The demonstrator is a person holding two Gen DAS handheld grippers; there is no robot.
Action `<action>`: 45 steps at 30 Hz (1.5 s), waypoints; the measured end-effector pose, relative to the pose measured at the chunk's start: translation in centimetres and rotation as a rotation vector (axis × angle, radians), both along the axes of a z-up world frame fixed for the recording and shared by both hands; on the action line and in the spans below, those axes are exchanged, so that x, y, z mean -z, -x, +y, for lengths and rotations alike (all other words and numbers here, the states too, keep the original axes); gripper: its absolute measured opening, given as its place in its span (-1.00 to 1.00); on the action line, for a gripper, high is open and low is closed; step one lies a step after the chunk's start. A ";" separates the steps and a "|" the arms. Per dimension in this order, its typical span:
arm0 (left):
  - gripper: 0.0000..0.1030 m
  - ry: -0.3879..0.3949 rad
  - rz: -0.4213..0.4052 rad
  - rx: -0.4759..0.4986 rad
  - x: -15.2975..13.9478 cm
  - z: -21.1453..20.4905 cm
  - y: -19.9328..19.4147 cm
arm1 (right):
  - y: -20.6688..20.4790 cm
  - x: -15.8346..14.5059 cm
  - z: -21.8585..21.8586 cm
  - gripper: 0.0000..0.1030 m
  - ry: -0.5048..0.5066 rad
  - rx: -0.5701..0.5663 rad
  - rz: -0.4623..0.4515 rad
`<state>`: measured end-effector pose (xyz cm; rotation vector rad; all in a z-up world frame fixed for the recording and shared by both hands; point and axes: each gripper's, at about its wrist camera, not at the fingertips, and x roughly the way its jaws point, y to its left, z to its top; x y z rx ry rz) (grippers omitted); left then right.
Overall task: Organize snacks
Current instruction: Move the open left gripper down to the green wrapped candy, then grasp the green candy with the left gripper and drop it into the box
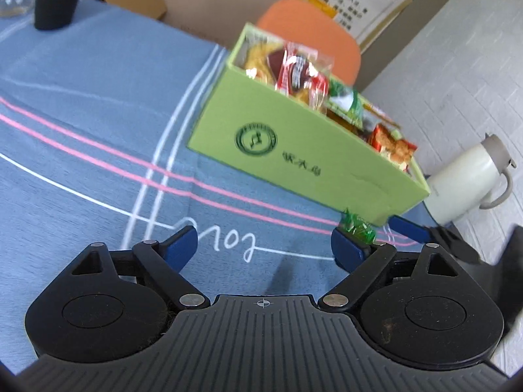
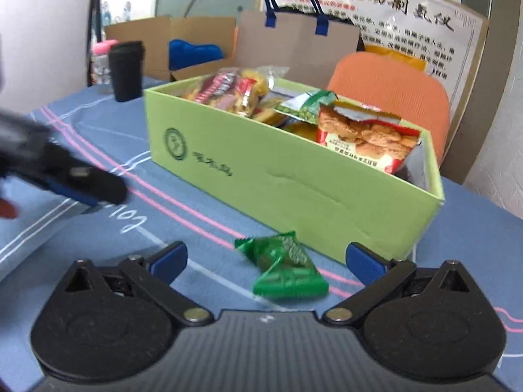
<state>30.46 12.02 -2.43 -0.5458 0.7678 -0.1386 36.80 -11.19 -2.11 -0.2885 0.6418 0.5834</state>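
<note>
Snacks mostly lie already in the box [image 2: 287,176]; one green packet [image 2: 287,268] is left on the desk [image 2: 98,124], just before the box's front wall. Your right hand-held gripper [image 2: 266,263] stands released around it, your left hand-held gripper [image 1: 264,245] released, empty.

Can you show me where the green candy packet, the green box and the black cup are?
green candy packet [image 2: 286,269]: right wrist view, middle of the wrapper.
green box [image 2: 261,176]: right wrist view, front wall.
black cup [image 2: 126,72]: right wrist view, its side.
</note>
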 end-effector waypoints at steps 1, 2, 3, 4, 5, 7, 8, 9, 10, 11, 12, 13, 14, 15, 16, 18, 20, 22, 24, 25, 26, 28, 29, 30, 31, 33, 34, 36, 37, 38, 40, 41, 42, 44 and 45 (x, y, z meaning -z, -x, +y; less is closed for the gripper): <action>0.57 -0.018 -0.018 -0.001 -0.4 0.1 0.5 | -0.6 0.2 0.1 0.99 -0.023 -0.011 0.030; 0.59 -0.037 -0.031 -0.006 -0.6 0.2 1.0 | -1.2 0.4 0.1 0.99 -0.054 -0.021 0.074; 0.62 -0.055 -0.038 -0.014 -0.8 0.3 1.5 | -1.5 0.9 0.2 0.99 -0.091 -0.033 0.124; 0.62 -0.066 -0.042 -0.021 -0.9 0.6 1.8 | -1.7 1.2 0.2 0.99 -0.121 -0.041 0.155; 0.62 -0.068 -0.047 -0.024 -0.9 0.9 2.2 | -1.5 1.3 0.4 0.99 -0.146 -0.047 0.171; 0.62 -0.058 -0.048 -0.024 -1.0 1.3 3.0 | -0.3 1.3 1.0 0.99 -0.182 -0.073 0.185; 0.62 -0.053 -0.047 -0.026 -1.0 1.5 3.2 | 0.4 1.3 1.4 0.99 -0.192 -0.089 0.191; 0.62 -0.050 -0.047 -0.026 -1.0 1.7 3.5 | 1.0 1.2 1.9 0.99 -0.193 -0.106 0.190; 0.62 -0.048 -0.048 -0.024 -1.1 1.9 3.6 | 1.7 1.3 2.5 0.99 -0.187 -0.119 0.191; 0.62 -0.047 -0.048 -0.020 -1.2 2.0 3.7 | 2.4 1.3 3.2 0.99 -0.171 -0.124 0.188; 0.62 -0.046 -0.048 -0.012 -1.2 1.9 3.7 | 3.3 1.3 3.9 0.99 -0.149 -0.130 0.181; 0.62 -0.043 -0.050 -0.002 -1.3 1.9 4.0 | 4.2 1.3 4.5 0.99 -0.139 -0.145 0.177; 0.62 -0.041 -0.052 0.007 -1.3 1.7 4.1 | 5.0 1.3 4.9 0.99 -0.144 -0.164 0.181; 0.62 -0.041 -0.053 0.016 -1.3 1.7 4.3 | 5.8 1.2 5.2 0.99 -0.151 -0.180 0.191; 0.63 -0.039 -0.053 0.024 -1.3 1.6 4.4 | 6.6 1.1 5.5 0.99 -0.152 -0.186 0.188; 0.63 -0.032 -0.049 0.040 -1.2 1.1 4.3 | 8.0 0.6 5.6 0.99 -0.139 -0.175 0.156; 0.63 -0.011 -0.037 0.061 -1.0 0.7 4.1 | 9.0 0.1 5.4 0.99 -0.137 -0.142 0.123; 0.63 0.018 -0.029 0.080 -0.6 0.2 3.7 | 9.4 0.0 4.9 0.99 -0.125 -0.087 0.091; 0.64 0.040 -0.009 0.093 -0.1 -0.4 3.1 | 9.4 0.2 4.4 0.99 -0.106 -0.043 0.077; 0.64 0.048 0.002 0.098 0.1 -0.7 2.8 | 9.2 0.4 4.2 0.99 -0.109 -0.032 0.080; 0.63 0.050 0.013 0.102 0.4 -1.1 2.4 | 9.1 0.6 4.0 0.99 -0.117 -0.028 0.084; 0.63 0.036 0.024 0.100 0.8 -1.9 2.0 | 8.6 1.0 4.1 0.99 -0.129 -0.016 0.086; 0.62 0.019 0.028 0.098 0.9 -2.3 1.8 | 8.4 1.2 4.2 0.99 -0.129 -0.008 0.085; 0.61 -0.011 0.030 0.089 0.9 -2.7 1.6 | 8.2 1.5 4.2 0.99 -0.128 -0.001 0.093; 0.61 -0.042 0.030 0.080 1.0 -3.0 1.4 | 7.8 1.8 4.3 0.99 -0.125 0.004 0.112; 0.60 -0.073 0.018 0.085 1.1 -3.4 1.2 | 7.6 1.7 4.1 0.99 -0.136 0.003 0.116; 0.59 -0.085 0.013 0.090 1.2 -3.6 1.1 | 7.5 1.7 4.0 0.99 -0.141 0.004 0.118; 0.59 -0.121 0.001 0.097 1.3 -4.3 1.0 | 7.5 1.8 4.0 0.99 -0.138 0.002 0.117; 0.58 -0.145 -0.005 0.102 1.3 -4.7 1.0 | 7.5 1.8 4.1 0.99 -0.135 0.000 0.116; 0.58 -0.168 -0.010 0.106 1.3 -5.0 1.0 | 7.6 1.8 4.1 0.99 -0.133 0.001 0.116; 0.47 -0.187 -0.012 0.110 1.3 -5.1 1.1 | 7.9 1.7 3.9 0.99 -0.131 0.021 0.114; 0.42 -0.175 -0.011 0.116 1.3 -4.9 1.2 | 8.3 1.6 3.8 0.99 -0.126 0.029 0.105; 0.31 -0.151 -0.012 0.125 1.1 -4.7 1.3 | 8.8 1.4 3.7 0.99 -0.117 0.031 0.091; 0.29 -0.078 -0.021 0.145 0.9 -4.0 1.5 | 9.7 1.0 3.7 0.99 -0.098 0.041 0.066; 0.29 -0.040 -0.022 0.153 0.8 -3.7 1.5 | 10.0 0.8 3.8 0.99 -0.097 0.042 0.047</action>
